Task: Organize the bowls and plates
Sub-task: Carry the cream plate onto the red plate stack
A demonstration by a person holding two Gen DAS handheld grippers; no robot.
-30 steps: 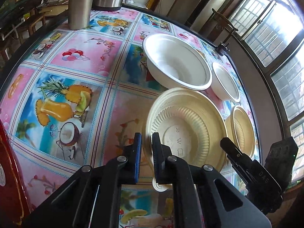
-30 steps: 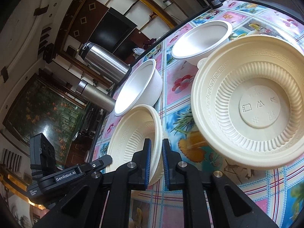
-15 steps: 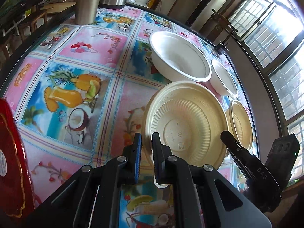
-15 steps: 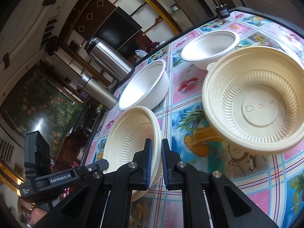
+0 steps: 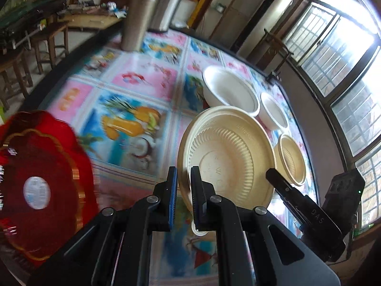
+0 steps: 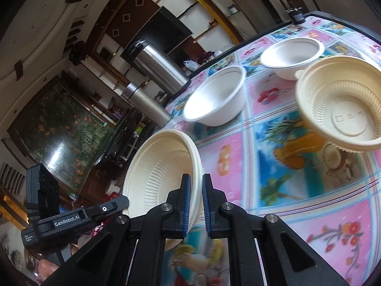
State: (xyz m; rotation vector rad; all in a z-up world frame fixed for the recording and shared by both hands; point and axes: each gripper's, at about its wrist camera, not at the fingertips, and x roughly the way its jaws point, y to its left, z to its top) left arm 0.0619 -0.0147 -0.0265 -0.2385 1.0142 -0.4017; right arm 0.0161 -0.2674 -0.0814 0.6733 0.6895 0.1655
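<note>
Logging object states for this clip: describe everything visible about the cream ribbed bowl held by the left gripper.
The cream ribbed bowl looks like thin moulded plastic, with a broad patterned rim, fluted walls and a flat base embossed with small symbols. It is empty and tilted, lifted above the fruit-print tablecloth. The left gripper pinches its near rim, one finger inside, one outside.

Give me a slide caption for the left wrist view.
Left claw grips a cream plate's rim above the fruit-print tablecloth.

left tool (image 5: 182, 186) clamped on tilted cream plate (image 5: 228, 157) rim
</note>
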